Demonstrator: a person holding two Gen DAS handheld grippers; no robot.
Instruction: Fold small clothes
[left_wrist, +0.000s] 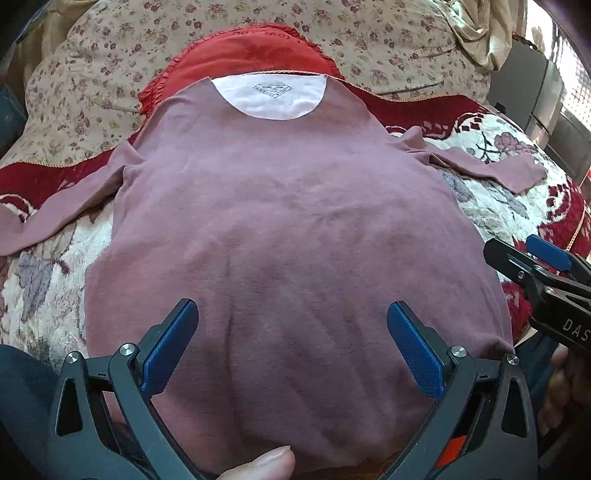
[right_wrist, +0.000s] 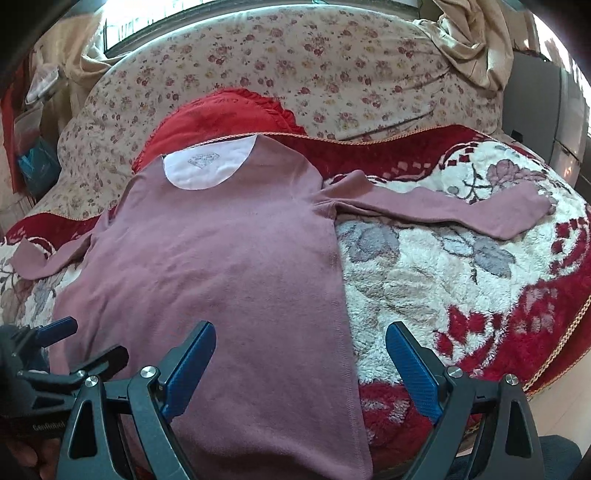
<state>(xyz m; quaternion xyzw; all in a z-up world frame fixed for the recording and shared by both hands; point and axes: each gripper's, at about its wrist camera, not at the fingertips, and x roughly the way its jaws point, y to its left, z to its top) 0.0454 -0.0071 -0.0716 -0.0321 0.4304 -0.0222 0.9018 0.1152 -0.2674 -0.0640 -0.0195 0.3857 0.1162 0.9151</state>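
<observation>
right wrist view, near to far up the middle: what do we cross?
right hand-held gripper, open → mauve shirt lying flat → its white neck lining → red frilled cushion → floral quilt.

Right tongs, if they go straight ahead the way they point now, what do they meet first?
Probably the mauve long-sleeved cotton shirt: the right tongs, open, straddle its side seam, with the fluffy white-and-red floral blanket right beside it. Depth is hard to judge.
</observation>
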